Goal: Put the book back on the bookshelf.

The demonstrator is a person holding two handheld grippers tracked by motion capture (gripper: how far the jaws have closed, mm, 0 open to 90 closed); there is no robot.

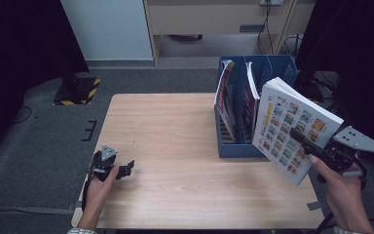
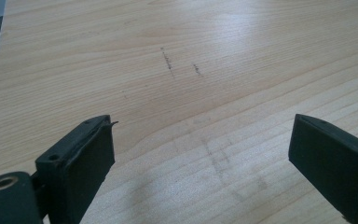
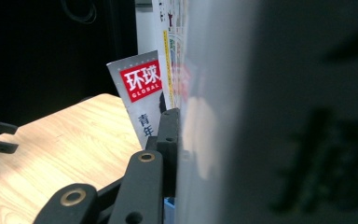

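A thick white book (image 1: 292, 129) with a colourful grid of small pictures on its cover hangs tilted above the table's right side. My right gripper (image 1: 304, 139) is shut on its lower edge. In the right gripper view the book (image 3: 261, 116) stands blurred and close, with one black finger (image 3: 168, 135) pressed flat on its cover. My left gripper (image 1: 126, 168) rests low near the table's left front; its jaws stand wide apart over bare wood (image 2: 200, 154), with nothing between them.
A blue file holder (image 1: 238, 148) stands at the table's right rear, just left of the book, with magazines (image 1: 224, 92) upright in its slots. One magazine carries a red label (image 3: 140, 88). The wooden table (image 1: 175, 146) has bare surface across its middle and left.
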